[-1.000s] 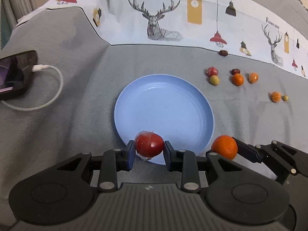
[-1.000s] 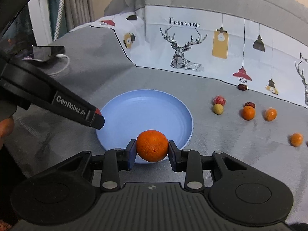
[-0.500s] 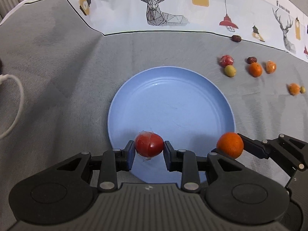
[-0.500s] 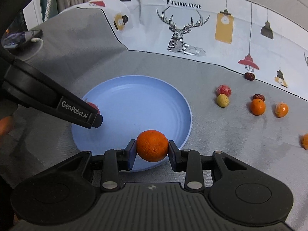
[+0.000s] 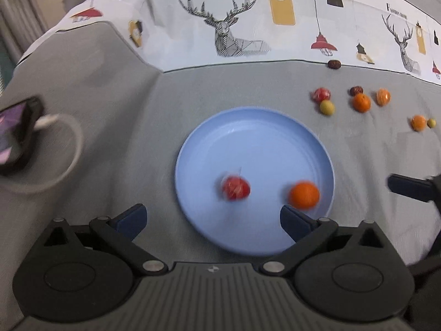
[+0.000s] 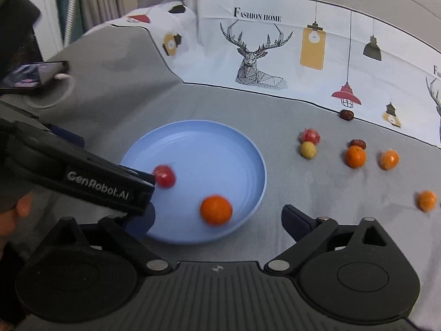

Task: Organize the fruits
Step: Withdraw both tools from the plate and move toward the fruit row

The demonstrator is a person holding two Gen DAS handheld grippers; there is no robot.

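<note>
A blue plate (image 5: 256,135) lies on the grey cloth; it also shows in the right wrist view (image 6: 209,140). A red wrapped fruit (image 5: 236,188) and an orange (image 5: 304,195) lie in its near half, both blurred. They also show in the right wrist view as the red fruit (image 6: 164,176) and the orange (image 6: 216,209). My left gripper (image 5: 213,219) is open and empty, just in front of the plate. My right gripper (image 6: 217,219) is open and empty at the plate's near rim. The left gripper's arm crosses the right wrist view at the left.
Several small fruits lie right of the plate: a red one (image 5: 321,94), a yellow-green one (image 5: 327,107), oranges (image 5: 361,102) and dark dates (image 5: 334,64). A phone (image 5: 16,129) with a white cable (image 5: 59,151) lies at the left. A printed deer cloth (image 5: 234,27) covers the back.
Both grippers have opened and let go: the red fruit and the orange now lie in the plate. Both grippers have pulled back and up from the plate.
</note>
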